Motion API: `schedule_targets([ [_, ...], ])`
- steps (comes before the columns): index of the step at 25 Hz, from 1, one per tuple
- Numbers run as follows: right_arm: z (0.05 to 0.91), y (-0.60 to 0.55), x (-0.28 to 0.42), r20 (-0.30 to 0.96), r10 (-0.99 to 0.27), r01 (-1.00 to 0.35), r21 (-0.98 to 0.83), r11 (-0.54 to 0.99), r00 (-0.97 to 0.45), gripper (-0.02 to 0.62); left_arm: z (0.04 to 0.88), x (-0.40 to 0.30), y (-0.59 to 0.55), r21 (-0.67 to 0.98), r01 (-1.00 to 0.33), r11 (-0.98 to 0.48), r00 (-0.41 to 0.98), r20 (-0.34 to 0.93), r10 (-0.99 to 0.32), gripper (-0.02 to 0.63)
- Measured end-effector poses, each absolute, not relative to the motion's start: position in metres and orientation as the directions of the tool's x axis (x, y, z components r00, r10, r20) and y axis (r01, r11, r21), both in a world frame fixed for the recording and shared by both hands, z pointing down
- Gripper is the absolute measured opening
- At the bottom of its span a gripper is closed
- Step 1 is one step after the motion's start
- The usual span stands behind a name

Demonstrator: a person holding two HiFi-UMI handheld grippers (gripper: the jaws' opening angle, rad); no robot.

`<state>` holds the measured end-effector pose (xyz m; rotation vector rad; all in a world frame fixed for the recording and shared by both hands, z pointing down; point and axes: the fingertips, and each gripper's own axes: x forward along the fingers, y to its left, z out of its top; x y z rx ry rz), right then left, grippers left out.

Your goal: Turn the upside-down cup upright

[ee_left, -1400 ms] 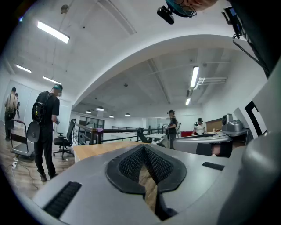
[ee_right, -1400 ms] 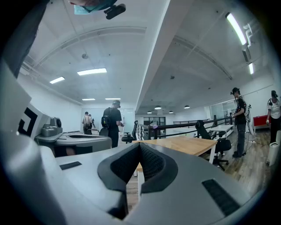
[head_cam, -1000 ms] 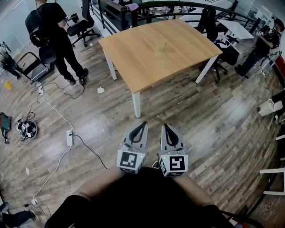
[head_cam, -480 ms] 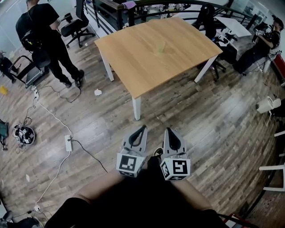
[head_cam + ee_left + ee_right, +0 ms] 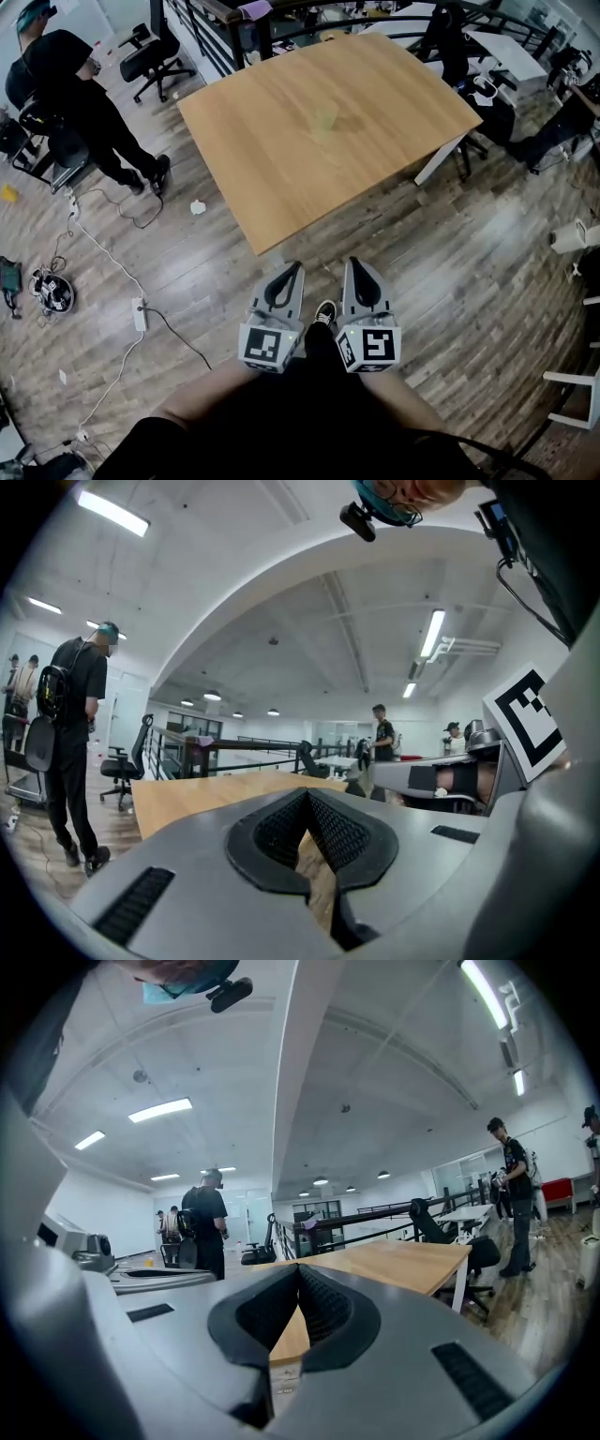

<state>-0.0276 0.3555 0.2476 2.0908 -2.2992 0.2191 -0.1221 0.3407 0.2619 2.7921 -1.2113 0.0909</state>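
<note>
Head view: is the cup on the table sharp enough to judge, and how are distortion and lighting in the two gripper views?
Head view: the cup is a pale, blurred smear on the table, its orientation unreadable; fisheye bows the table edges. Left gripper view: heavy fisheye, dark corners, bright ceiling light without glare. Right gripper view: same curvature, even lighting, table sharp.

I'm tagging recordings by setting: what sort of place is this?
Likely an open-plan office or lab: a rolling office chair, a wooden table, and ceiling strip lights.
</note>
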Motion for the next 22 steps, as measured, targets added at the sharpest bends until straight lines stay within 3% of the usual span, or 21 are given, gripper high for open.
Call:
schedule_targets([
  [13,0.260,0.205,0.051,0.150,-0.971,-0.982,-0.070,0.177,-0.186,0.014,0.270,-0.052,0.185,0.069,-0.799,-0.597,0.601,0.114,-0.791,0.008],
  [22,0.294,0.080,0.059,0.205,-0.948,-0.969,-0.095,0.228,-0.243,0.015,0.307,-0.025,0.058,0.070,-0.762,-0.644,0.646,0.150,-0.748,0.008],
])
